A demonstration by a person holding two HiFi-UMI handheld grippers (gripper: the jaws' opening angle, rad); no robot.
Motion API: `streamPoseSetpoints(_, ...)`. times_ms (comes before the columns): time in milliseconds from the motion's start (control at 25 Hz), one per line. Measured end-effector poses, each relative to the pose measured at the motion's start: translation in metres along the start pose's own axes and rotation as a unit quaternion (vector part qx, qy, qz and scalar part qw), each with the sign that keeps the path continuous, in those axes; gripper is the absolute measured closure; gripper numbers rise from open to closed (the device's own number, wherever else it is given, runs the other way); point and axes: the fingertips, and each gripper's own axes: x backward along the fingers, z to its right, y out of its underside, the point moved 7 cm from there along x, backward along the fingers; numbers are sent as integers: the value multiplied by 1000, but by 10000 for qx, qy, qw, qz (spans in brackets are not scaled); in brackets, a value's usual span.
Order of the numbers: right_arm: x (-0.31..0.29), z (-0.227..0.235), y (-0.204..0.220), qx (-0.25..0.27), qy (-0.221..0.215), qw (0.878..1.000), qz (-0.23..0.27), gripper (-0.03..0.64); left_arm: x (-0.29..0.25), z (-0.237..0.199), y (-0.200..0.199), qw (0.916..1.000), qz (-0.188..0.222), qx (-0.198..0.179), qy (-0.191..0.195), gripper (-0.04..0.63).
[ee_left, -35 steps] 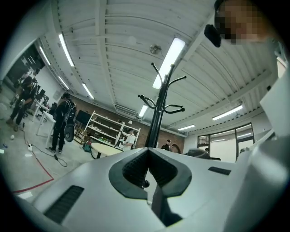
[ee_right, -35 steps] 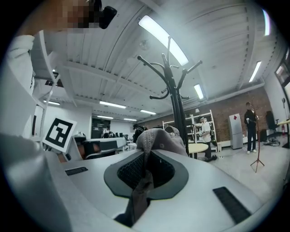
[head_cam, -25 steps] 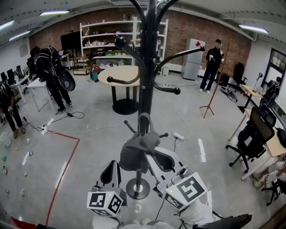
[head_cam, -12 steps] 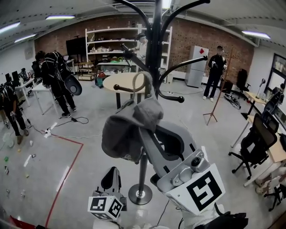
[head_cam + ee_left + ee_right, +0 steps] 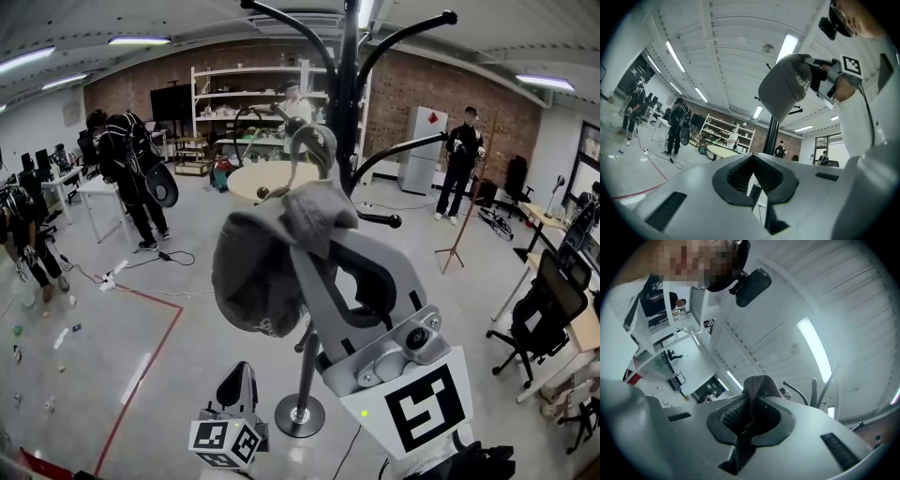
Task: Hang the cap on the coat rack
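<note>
A: Head view: where is the cap (image 5: 253, 272)?
B: Your right hand-held gripper (image 5: 314, 220) is clenched on it, raised just left of the coat rack (image 5: 347, 112) pole, under the upper hooks (image 5: 446, 17). Your left hand-held gripper (image 5: 239, 375) hangs low beside the base (image 5: 300, 412).
A: Left gripper view?
B: Jaws closed, empty; cap overhead.
A: Right gripper view?
B: Fabric pinched between the pads (image 5: 733, 416); hooks near ahead, open ceiling (image 5: 778, 310) beyond.
</note>
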Motion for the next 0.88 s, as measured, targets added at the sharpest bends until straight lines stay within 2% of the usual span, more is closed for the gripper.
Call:
streamPoseSetpoints(320, -12, 11, -10, 80, -170, 9996, 187, 598, -3, 2, -6, 9999, 71, -74, -65, 594)
streamPoseSetpoints(680, -21, 26, 14, -396, -62, 9992, -62, 598, -8, 11, -19, 9991, 216, -344, 75, 594)
streamPoseSetpoints(880, -26, 35, 28, -350, 33, 9993, -149, 598, -11, 11, -19, 9993, 175, -320, 127, 594)
